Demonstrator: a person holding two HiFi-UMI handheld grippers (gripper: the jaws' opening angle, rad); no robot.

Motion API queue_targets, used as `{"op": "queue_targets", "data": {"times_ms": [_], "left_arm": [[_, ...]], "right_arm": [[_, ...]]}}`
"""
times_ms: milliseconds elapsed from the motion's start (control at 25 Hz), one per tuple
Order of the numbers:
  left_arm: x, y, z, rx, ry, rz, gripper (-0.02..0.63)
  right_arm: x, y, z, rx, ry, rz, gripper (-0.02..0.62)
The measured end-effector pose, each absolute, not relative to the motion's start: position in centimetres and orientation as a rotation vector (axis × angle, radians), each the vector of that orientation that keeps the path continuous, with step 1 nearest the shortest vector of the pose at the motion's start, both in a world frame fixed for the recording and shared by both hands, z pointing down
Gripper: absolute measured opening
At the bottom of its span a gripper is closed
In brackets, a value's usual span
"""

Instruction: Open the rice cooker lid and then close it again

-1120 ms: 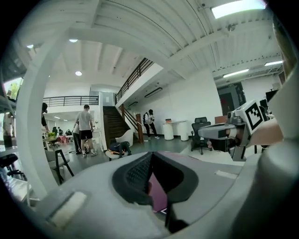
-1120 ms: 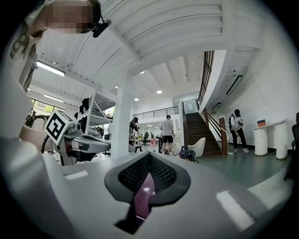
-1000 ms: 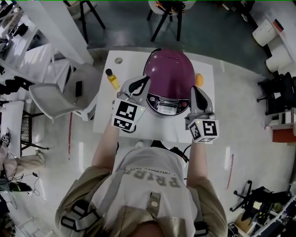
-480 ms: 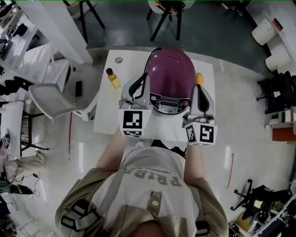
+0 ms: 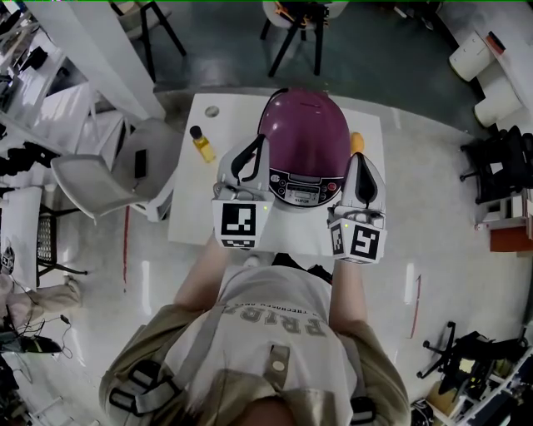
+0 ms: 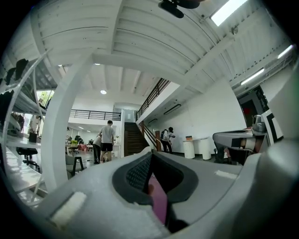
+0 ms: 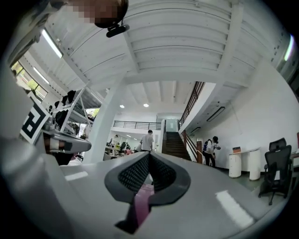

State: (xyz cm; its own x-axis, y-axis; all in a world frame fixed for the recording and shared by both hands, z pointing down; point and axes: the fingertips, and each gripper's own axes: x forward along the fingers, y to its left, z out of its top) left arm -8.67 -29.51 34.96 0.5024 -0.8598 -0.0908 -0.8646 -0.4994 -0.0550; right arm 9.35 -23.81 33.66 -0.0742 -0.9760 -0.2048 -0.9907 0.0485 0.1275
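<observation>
The purple rice cooker (image 5: 304, 137) stands on the white table (image 5: 196, 212) with its lid down and its control panel (image 5: 298, 187) facing me. My left gripper (image 5: 253, 148) hovers at the cooker's left flank with its jaws shut on nothing. My right gripper (image 5: 357, 160) hovers at the right flank, also shut and empty. In the left gripper view the shut left gripper (image 6: 150, 156) points out level into the room, with a sliver of the purple cooker (image 6: 159, 203) showing low in the gap. The right gripper view shows the same for the right gripper (image 7: 149, 156) and the cooker (image 7: 141, 205).
A small yellow bottle (image 5: 201, 141) stands on the table left of the cooker, and an orange object (image 5: 358, 143) peeks out at its right. A white chair (image 5: 100, 179) sits off the table's left edge, a black chair (image 5: 300, 25) beyond the far edge.
Both grippers have lifted and levelled out, their marker cubes swinging back toward me. The left one has straightened from a slant. The cooker lid stays down.
</observation>
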Motion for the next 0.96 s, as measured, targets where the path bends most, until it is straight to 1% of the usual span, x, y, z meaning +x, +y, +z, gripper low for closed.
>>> {"op": "queue_targets", "data": {"times_ms": [960], "left_arm": [[-8.1, -27.6, 37.3, -2.772, 1.464, 0.002, 0.009]], "right_arm": [[9.4, -22.2, 34.0, -2.099, 2.256, 0.331, -0.002]]}}
